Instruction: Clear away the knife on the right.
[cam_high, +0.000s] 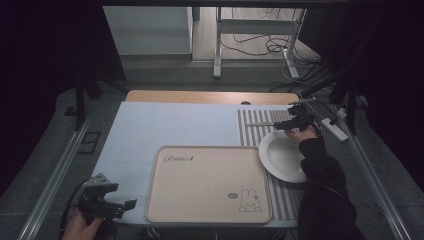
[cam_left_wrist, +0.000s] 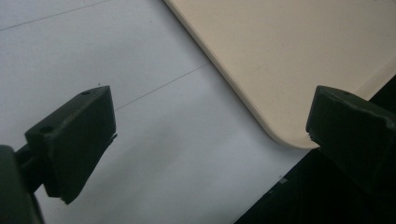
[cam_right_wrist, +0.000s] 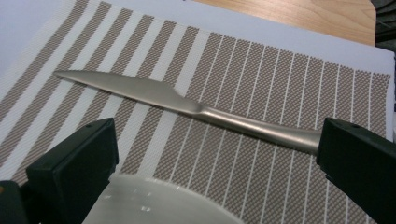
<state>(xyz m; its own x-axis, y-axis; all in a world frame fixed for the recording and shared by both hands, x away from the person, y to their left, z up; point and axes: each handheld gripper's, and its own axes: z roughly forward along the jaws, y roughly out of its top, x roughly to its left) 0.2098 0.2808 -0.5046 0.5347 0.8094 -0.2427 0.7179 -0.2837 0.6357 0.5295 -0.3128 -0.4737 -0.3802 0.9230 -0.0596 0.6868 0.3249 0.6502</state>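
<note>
A silver table knife (cam_right_wrist: 187, 105) lies flat on the brown-and-white striped placemat (cam_right_wrist: 261, 70), blade to the left in the right gripper view; in the high view the knife (cam_high: 260, 124) rests just beyond the white plate (cam_high: 282, 157). My right gripper (cam_high: 290, 123) hovers over the plate's far rim, open, its jaws wide to either side of the knife handle without touching it. My left gripper (cam_high: 122, 206) is held open at the table's near left corner, beside the beige tray (cam_high: 210, 182) with a rabbit print.
A white mat (cam_high: 170, 125) covers most of the table, with bare wood (cam_high: 210, 97) at the far edge. The tray corner (cam_left_wrist: 280, 93) sits next to the table's front edge. Cables and a power strip (cam_high: 334, 129) lie to the right.
</note>
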